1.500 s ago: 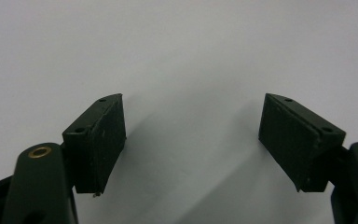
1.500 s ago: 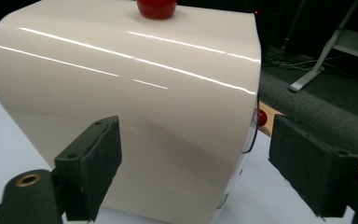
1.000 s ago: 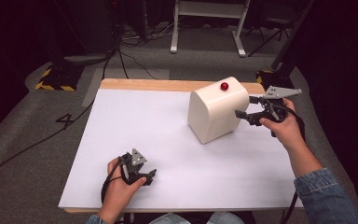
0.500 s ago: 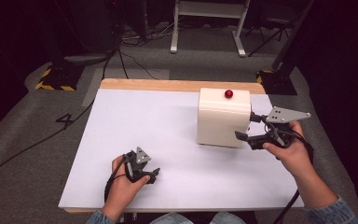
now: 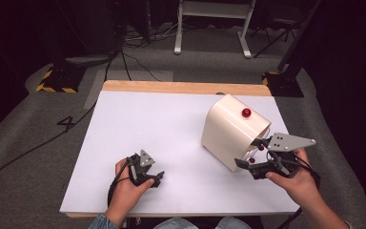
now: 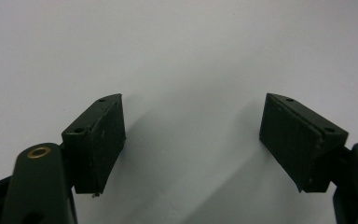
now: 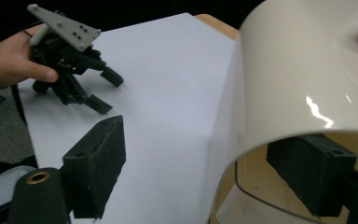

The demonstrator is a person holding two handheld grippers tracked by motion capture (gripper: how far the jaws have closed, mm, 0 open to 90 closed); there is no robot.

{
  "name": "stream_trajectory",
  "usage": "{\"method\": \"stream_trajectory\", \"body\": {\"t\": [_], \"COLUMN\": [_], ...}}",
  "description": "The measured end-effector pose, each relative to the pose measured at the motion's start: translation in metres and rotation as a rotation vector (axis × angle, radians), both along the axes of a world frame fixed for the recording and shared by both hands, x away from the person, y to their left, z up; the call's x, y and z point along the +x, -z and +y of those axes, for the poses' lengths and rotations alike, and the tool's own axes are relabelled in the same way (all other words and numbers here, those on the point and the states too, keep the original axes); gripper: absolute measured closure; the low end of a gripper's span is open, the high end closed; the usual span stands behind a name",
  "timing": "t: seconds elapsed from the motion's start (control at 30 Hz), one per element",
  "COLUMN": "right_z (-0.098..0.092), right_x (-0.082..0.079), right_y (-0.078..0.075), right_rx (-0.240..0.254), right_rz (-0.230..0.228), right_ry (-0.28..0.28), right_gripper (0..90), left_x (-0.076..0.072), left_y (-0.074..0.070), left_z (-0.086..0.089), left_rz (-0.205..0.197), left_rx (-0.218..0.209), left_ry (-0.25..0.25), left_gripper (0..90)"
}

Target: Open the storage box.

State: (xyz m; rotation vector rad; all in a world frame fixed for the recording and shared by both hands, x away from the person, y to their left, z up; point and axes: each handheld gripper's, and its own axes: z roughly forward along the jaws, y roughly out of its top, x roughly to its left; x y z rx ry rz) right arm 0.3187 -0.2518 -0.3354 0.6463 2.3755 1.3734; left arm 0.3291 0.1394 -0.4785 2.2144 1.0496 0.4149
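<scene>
A cream hollow box (image 5: 228, 131) with a red knob (image 5: 246, 112) on top stands tilted at the right of the white table (image 5: 162, 124), its open end toward my right gripper (image 5: 251, 153). In the right gripper view the box's wall (image 7: 298, 84) lies between the jaws: one pad is inside the box, the other stands apart outside. These jaws have just been closing a little, and the right gripper (image 7: 214, 158) is open. My left gripper (image 5: 157, 179) rests low near the front edge, open (image 6: 191, 135), with bare table between its pads.
A wooden strip (image 5: 171, 87) borders the table's far edge. Cables and a white stand's legs (image 5: 209, 28) lie on the grey floor beyond. The left hand and its gripper (image 7: 103, 89) show far off in the right gripper view.
The right gripper has moved toward the front edge, bringing the box along. The box went from tilted to upright and now leans again. The left gripper stayed put.
</scene>
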Motion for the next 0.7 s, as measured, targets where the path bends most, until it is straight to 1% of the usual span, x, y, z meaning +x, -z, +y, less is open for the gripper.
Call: {"method": "stream_trajectory", "body": {"t": [0.03, 0.07, 0.17, 0.23, 0.27, 0.33, 0.53, 0.6, 0.63, 0.67, 0.7], "right_z": [0.0, 0.006, 0.011, 0.012, 0.01, 0.009, -0.002, -0.008, -0.011, -0.014, -0.022], "right_x": [0.0, -0.004, -0.007, -0.008, -0.008, -0.008, -0.013, -0.015, -0.017, -0.018, -0.021], "right_y": [0.0, 0.001, 0.003, 0.004, 0.006, 0.006, 0.004, 0.003, 0.002, 0.001, -0.001], "right_rx": [0.0, -0.009, -0.021, -0.025, -0.02, -0.016, -0.004, 0.003, 0.005, 0.005, 0.008], "right_rz": [0.0, -0.023, -0.032, -0.035, -0.04, -0.039, -0.045, -0.043, -0.04, -0.038, -0.036], "right_ry": [0.0, -0.019, -0.025, -0.025, -0.026, -0.024, 0.001, 0.015, 0.025, 0.032, 0.053], "right_gripper": [21.6, 22.2, 22.2, 22.5, 26.4, 26.9, 26.9, 27.4, 27.8, 28.1, 28.5], "left_x": [0.0, 0.0, 0.0, 0.0, 0.0, 0.001, 0.004, 0.006, 0.007, 0.008, 0.009], "left_y": [0.0, 0.0, 0.0, 0.0, 0.001, 0.001, 0.001, 0.002, 0.002, 0.002, 0.002], "left_z": [0.0, 0.0, 0.0, 0.0, 0.001, 0.001, 0.005, 0.009, 0.01, 0.012, 0.014], "left_rz": [0.001, -0.001, 0.0, 0.002, 0.002, 0.003, 0.007, 0.009, 0.012, 0.014, 0.015], "left_rx": [-0.003, 0.001, -0.002, -0.007, -0.009, -0.015, -0.016, -0.032, -0.042, -0.047, -0.052], "left_ry": [-0.001, 0.0, -0.001, -0.002, 0.001, -0.001, -0.003, 0.009, 0.007, 0.018, 0.027], "left_gripper": [22.7, 22.7, 22.7, 22.7, 22.4, 22.3, 21.8, 22.0, 22.8, 23.8, 24.0]}}
